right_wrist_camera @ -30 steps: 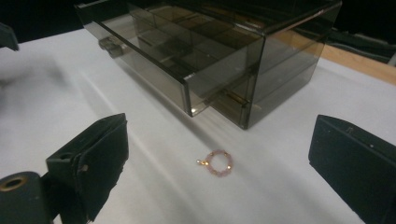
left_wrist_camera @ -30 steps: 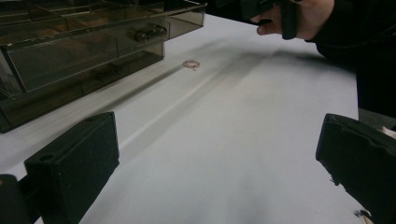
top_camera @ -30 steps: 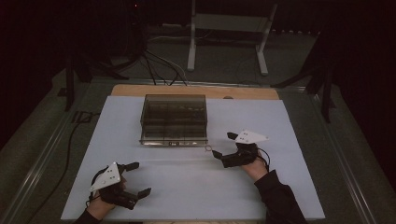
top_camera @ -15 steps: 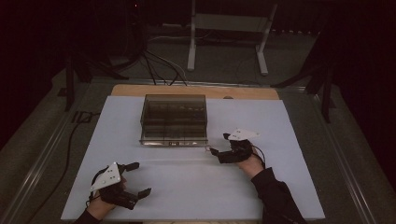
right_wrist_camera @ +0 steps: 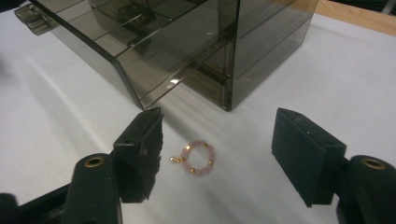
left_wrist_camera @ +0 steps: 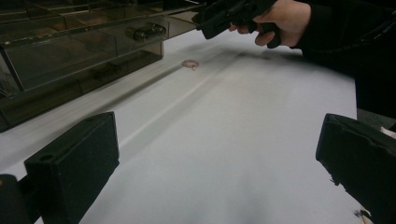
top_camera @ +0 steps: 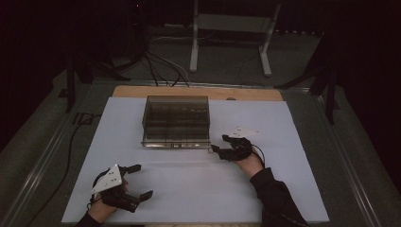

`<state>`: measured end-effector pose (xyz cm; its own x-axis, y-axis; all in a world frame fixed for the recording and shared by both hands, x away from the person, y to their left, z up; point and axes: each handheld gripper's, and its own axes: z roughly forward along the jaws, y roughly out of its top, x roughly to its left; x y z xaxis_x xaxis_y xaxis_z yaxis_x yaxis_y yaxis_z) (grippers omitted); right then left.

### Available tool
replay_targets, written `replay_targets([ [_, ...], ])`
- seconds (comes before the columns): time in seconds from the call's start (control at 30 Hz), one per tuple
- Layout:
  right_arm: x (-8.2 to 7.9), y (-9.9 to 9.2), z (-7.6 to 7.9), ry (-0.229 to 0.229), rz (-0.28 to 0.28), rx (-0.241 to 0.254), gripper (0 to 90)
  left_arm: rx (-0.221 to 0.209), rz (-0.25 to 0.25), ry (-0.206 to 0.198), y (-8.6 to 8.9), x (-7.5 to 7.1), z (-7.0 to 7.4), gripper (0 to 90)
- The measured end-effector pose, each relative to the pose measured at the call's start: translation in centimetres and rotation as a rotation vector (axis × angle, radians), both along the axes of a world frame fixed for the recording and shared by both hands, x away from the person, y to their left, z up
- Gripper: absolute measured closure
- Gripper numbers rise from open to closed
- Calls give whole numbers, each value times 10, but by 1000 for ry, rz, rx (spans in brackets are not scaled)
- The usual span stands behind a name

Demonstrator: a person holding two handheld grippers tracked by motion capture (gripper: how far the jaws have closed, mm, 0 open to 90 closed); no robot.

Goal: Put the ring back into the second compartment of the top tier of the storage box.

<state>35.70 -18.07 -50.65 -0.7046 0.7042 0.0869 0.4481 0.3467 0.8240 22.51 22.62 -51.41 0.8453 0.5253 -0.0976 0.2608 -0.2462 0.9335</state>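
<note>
Right gripper (right_wrist_camera: pixel 217 158) fingers (right_wrist_camera: pixel 140 144): spread, closing, straddling the bead ring (right_wrist_camera: pixel 198 157) untouched.
Left gripper (top_camera: pixel 135 184) fingers: spread, empty.
Bead ring: just beside the smoky box (top_camera: pixel 176 120) front corner.
Room: bare mat (top_camera: pixel 198 184) before the box.

The table (top_camera: pixel 302 189) carries a white sheet over nearly its whole top, and a strip of bare wood shows along the far edge at 12 o'clock. Standing directly on the white, a little toward 12 o'clock from the centre, is a smoky see-through box (top_camera: pixel 176 120) with compartments inside. Just off its near right corner, toward 4 o'clock from it, a small ring of pink and gold beads (right_wrist_camera: pixel 198 157) lies flat on the sheet, close to the box but not touching it.
</note>
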Motion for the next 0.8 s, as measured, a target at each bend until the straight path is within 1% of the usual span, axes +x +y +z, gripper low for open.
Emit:
replay_targets([
  [0.13, 2, 2, -2, 12, -12, 1, 427, -3, -2, -3, 0, 0, 0, 6],
  [0.2, 3, 4, -3, 18, -12, -14, 467, 0, -2, 1, 0, 0, 0, 6],
  [0.27, 4, 5, -5, 31, -25, -26, 521, -2, -2, -3, 0, 0, 0, 6],
  [0.43, 6, 11, -10, 59, -15, -52, 584, -3, 0, 3, 0, 0, 0, 6],
  [0.57, 8, 16, -14, 64, -16, -80, 644, -3, 0, -1, 0, 0, 0, 6],
  [0.63, 9, 18, -16, 75, -15, -80, 671, -2, 0, 0, 0, 0, 0, 6],
  [0.7, 11, 19, -19, 82, -17, -86, 686, -6, -1, -4, 0, 0, 0, 6],
  [0.8, 12, 22, -21, 84, -15, -108, 711, 5, -1, 0, 0, 0, -1, 6],
])
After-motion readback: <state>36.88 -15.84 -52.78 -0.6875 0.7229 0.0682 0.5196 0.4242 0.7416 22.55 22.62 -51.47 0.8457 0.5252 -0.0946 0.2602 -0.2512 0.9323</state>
